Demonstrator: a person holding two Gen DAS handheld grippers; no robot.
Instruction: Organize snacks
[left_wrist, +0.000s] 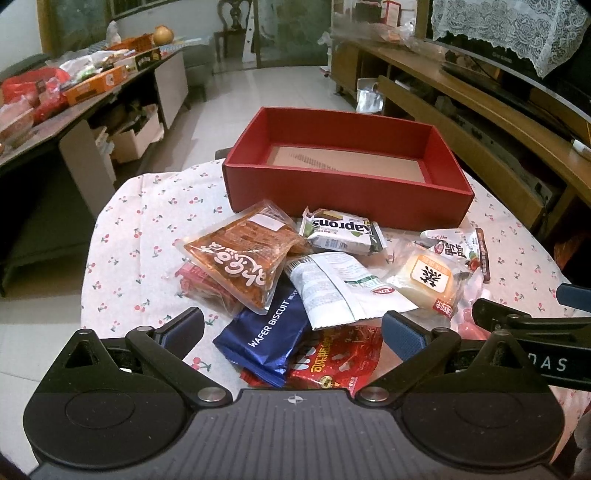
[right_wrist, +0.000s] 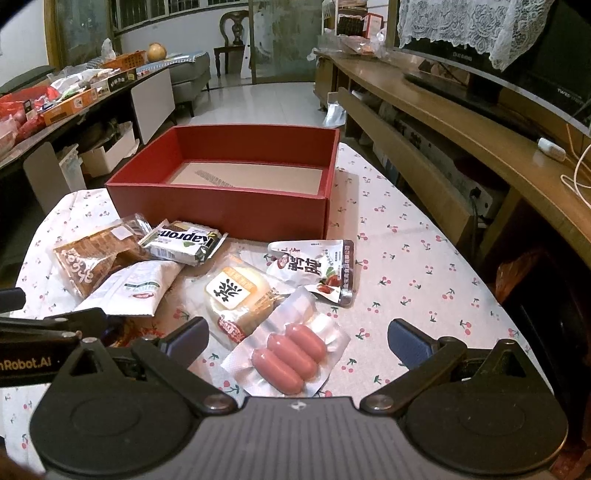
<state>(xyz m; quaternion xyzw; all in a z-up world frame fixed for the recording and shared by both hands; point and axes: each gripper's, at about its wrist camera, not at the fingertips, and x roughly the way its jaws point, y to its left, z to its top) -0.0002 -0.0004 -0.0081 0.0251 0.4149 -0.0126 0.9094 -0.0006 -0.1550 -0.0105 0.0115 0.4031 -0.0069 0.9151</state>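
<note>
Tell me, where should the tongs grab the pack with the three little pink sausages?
Probably by the flat clear edge of the sausage pack, coming down from above with the right tongs, already open over it. The pack lies flat on the tablecloth, and its thin rim pinches more easily than the round, slippery sausages.

The box (right_wrist: 221, 214) is showing matt red card with a plain brown paper floor. The packets (left_wrist: 258, 332) are shining as glossy plastic film. The tablecloth (right_wrist: 406, 266) is looking like soft printed cloth.
</note>
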